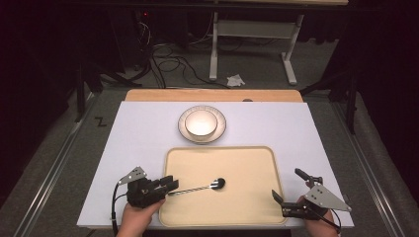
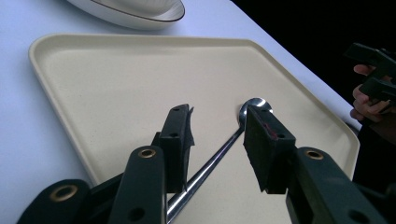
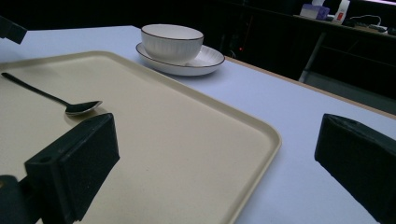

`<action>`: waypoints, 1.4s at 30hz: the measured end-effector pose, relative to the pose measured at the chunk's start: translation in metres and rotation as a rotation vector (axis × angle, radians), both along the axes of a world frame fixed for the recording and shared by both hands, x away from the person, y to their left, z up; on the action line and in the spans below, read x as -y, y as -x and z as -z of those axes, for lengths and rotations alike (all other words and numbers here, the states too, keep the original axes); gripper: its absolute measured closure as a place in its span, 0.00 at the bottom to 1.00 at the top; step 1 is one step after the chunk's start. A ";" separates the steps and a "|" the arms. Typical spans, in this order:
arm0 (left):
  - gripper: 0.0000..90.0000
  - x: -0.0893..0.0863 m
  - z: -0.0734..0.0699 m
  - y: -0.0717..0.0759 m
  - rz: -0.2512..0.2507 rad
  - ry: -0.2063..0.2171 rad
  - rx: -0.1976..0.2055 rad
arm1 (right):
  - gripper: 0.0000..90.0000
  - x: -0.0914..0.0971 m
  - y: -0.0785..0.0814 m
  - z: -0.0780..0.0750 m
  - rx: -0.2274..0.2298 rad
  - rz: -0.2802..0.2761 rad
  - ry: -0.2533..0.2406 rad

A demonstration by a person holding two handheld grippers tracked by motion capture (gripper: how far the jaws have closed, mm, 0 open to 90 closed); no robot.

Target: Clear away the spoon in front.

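Observation:
A metal spoon (image 1: 197,188) (image 2: 219,156) (image 3: 51,98) lies on the cream tray (image 1: 222,163) (image 2: 116,84) (image 3: 163,116), bowl end toward the middle. My left gripper (image 1: 170,183) (image 2: 217,128) is open at the tray's front left. Its jaws stand apart on either side of the spoon's handle, and the handle end runs under the left jaw. My right gripper (image 1: 286,183) (image 3: 219,154) is open wide at the tray's front right corner, one jaw over the tray and one over the table, with nothing between them. A white bowl (image 1: 201,122) (image 3: 172,42) sits on a plate (image 1: 221,129) (image 3: 205,63) behind the tray.
The tray rests on a white table top (image 1: 138,138) with a wooden strip (image 1: 212,95) along the far edge. Beyond it are a dark floor with cables (image 1: 168,64) and a white table frame (image 1: 252,29). In the left gripper view the other hand and its gripper (image 2: 373,70) show at right.

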State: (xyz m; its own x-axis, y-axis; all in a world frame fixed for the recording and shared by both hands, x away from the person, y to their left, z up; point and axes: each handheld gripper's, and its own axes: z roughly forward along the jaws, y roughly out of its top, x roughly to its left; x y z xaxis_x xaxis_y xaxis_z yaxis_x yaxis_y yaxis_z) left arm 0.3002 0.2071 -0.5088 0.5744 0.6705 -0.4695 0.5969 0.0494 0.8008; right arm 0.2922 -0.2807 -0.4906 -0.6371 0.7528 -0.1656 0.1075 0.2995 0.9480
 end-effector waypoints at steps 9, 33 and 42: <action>0.64 0.003 -0.003 0.001 -0.005 -0.073 0.034 | 0.01 0.000 0.000 0.000 0.000 -0.002 -0.001; 1.00 0.027 0.008 -0.008 0.016 -0.529 0.037 | 0.01 -0.001 0.000 0.001 -0.005 -0.006 0.004; 1.00 0.030 0.008 -0.006 0.053 -0.545 0.016 | 0.01 -0.002 0.000 0.001 -0.003 -0.007 0.005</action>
